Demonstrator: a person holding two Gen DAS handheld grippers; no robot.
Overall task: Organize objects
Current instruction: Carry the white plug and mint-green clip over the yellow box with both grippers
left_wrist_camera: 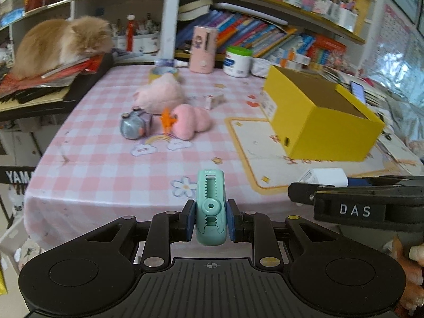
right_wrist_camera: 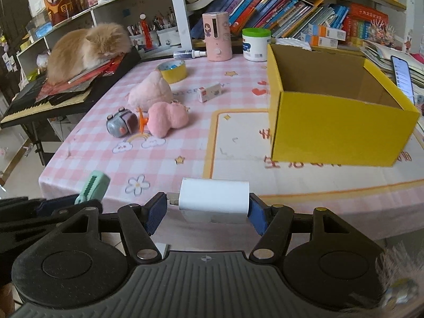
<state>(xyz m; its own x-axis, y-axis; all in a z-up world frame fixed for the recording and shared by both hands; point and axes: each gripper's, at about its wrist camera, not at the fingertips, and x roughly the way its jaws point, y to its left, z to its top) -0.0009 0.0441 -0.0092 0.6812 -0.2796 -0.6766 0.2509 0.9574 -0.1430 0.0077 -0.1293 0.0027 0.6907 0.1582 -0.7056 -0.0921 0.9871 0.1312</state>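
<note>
My left gripper (left_wrist_camera: 210, 218) is shut on a mint green correction tape (left_wrist_camera: 210, 208), held upright before the table's near edge; the tape also shows in the right wrist view (right_wrist_camera: 92, 186). My right gripper (right_wrist_camera: 205, 206) is shut on a white charger block (right_wrist_camera: 214, 198), also seen in the left wrist view (left_wrist_camera: 324, 176). An open, empty yellow box (right_wrist_camera: 336, 129) stands on the table at the right. Loose on the pink checked cloth (right_wrist_camera: 92, 143) lie a grey toy (right_wrist_camera: 120, 126), an orange clip (right_wrist_camera: 142, 122), two pink plush toys (right_wrist_camera: 165, 119), a small eraser box (right_wrist_camera: 209, 92) and a yellow tape roll (right_wrist_camera: 172, 70).
An orange cat (right_wrist_camera: 87, 50) lies on papers over a keyboard (right_wrist_camera: 29, 100) at the left. A pink humidifier (right_wrist_camera: 217, 35), a white jar (right_wrist_camera: 255, 43) and a spray bottle (right_wrist_camera: 189, 53) stand at the back. A phone (right_wrist_camera: 402, 75) leans right of the box. Bookshelves behind.
</note>
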